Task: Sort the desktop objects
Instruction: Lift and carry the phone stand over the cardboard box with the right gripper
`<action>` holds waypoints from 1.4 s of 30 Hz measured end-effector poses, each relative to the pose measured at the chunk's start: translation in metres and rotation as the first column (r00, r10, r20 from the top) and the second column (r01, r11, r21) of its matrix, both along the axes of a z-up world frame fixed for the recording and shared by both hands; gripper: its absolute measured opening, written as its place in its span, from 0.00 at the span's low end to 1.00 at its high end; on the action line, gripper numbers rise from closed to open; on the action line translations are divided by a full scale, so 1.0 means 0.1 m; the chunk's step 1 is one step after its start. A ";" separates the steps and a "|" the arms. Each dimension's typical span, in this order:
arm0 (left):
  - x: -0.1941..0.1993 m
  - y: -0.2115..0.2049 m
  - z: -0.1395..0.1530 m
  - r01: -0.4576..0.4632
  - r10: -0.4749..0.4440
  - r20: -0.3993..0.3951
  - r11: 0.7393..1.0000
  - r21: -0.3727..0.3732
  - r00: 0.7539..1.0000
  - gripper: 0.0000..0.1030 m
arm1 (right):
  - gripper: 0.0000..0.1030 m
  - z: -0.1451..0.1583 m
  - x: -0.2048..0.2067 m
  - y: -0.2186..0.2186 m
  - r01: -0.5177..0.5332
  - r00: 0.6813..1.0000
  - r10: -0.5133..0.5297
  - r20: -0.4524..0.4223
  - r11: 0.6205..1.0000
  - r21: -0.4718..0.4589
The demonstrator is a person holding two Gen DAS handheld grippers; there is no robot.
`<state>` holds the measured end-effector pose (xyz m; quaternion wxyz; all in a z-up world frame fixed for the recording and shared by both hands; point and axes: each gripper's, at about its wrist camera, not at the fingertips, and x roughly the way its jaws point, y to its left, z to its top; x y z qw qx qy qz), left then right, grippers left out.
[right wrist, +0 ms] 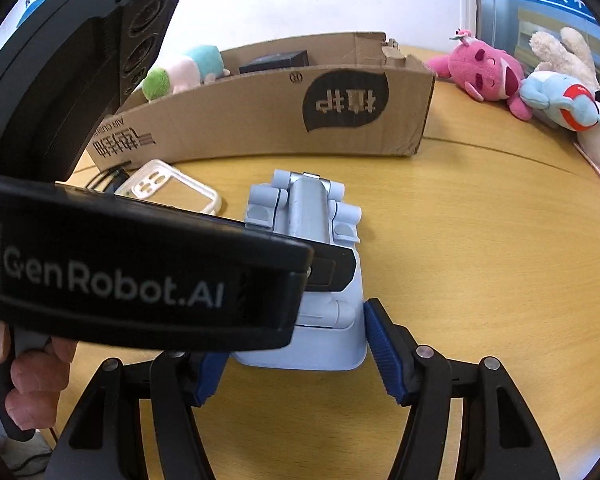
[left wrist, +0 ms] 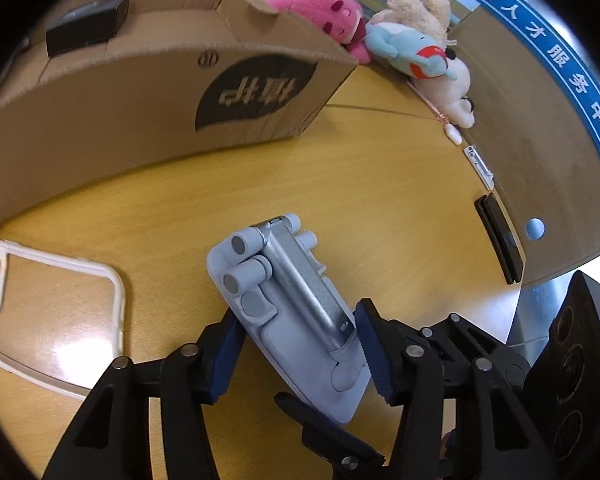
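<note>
A pale blue folding phone stand (left wrist: pixel 296 316) lies flat on the wooden table. My left gripper (left wrist: pixel 296 354) has its blue pads against both long sides of the stand. In the right wrist view the same stand (right wrist: pixel 306 248) lies between my right gripper's (right wrist: pixel 296 350) pads, which sit close to its near end; contact is unclear. The left gripper's black body (right wrist: pixel 140 276) crosses over the stand from the left. A clear phone case (left wrist: pixel 48 312) lies left of the stand, also in the right wrist view (right wrist: pixel 172 192).
An open cardboard box (left wrist: pixel 160 112) stands behind the stand, holding a black box (left wrist: pixel 88 24) and a plush (right wrist: pixel 184 68). Pink (left wrist: pixel 324 12), blue (left wrist: pixel 408 48) and cream (left wrist: pixel 444 80) plush toys lie at the table's far right. A black object (left wrist: pixel 498 238) lies at the right edge.
</note>
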<state>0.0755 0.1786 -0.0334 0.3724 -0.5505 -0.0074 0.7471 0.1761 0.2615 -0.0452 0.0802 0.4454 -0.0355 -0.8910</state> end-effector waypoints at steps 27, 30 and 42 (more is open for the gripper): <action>-1.35 -0.25 1.81 0.024 0.015 -0.310 0.992 0.122 0.951 0.28 | 0.56 1.71 -1.68 -0.27 -0.153 0.942 0.124 -0.313 0.986 -0.070; -1.62 -0.21 1.86 0.025 0.013 -0.312 0.993 0.118 0.950 0.28 | 0.56 1.76 -2.02 -0.21 -0.152 0.946 0.121 -0.300 0.985 -0.083; -2.96 0.25 1.31 0.033 -0.015 -0.145 0.992 0.121 0.989 0.27 | 0.55 1.25 -3.44 0.21 -0.078 0.992 0.064 -0.113 0.989 -0.127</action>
